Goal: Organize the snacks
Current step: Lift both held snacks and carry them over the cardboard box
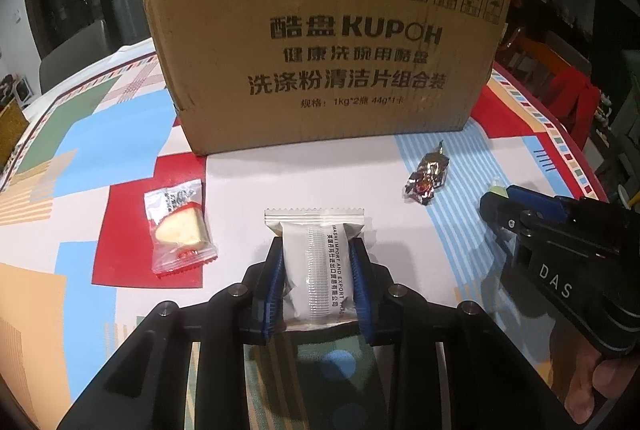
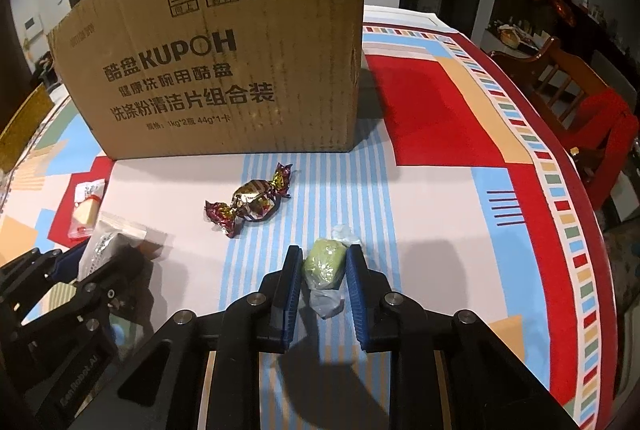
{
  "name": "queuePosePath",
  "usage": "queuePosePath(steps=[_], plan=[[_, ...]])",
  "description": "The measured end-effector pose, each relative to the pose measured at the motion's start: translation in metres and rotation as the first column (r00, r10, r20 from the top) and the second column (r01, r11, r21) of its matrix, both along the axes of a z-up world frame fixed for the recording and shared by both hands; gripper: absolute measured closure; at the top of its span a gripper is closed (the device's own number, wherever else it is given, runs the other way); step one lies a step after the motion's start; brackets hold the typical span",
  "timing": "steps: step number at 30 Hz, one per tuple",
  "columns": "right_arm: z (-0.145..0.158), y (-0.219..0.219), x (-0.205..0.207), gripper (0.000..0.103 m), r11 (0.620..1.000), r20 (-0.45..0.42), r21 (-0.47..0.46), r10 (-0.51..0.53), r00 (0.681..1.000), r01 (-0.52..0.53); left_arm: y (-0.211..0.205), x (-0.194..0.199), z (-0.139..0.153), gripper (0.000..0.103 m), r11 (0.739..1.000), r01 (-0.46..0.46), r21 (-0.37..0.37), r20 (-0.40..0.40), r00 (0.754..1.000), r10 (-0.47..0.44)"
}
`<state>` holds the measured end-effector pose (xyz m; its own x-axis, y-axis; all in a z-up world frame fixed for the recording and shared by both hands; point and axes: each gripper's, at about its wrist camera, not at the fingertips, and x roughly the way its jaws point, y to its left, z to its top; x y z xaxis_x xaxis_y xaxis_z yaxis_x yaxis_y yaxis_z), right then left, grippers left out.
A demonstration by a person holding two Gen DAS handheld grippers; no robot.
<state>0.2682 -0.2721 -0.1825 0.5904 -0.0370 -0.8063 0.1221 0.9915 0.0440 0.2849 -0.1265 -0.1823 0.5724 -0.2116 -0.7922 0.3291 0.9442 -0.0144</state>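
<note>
My left gripper is shut on a white snack packet with printed text, its blue pads pressing both long sides just above the table. My right gripper is shut on a small green sweet in clear wrap, low over the blue-striped cloth. From the left wrist view the right gripper shows at the right edge with the sweet's tip poking out. The right wrist view has the left gripper and its packet at the lower left.
A tall cardboard box stands upright just behind the snacks. A foil-wrapped candy and a wrapped cake slice lie on the patterned tablecloth. A wooden chair stands beyond the table's right edge.
</note>
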Motion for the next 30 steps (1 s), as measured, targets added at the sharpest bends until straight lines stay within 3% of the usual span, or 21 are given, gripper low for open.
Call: queuePosePath(steps=[30], plan=[[0.063,0.0,-0.024,0.079,1.0,0.122,0.001,0.007,0.993,-0.008,0.01,-0.015,0.059,0.072,0.999,-0.025,-0.03,0.098,0.995,0.028]])
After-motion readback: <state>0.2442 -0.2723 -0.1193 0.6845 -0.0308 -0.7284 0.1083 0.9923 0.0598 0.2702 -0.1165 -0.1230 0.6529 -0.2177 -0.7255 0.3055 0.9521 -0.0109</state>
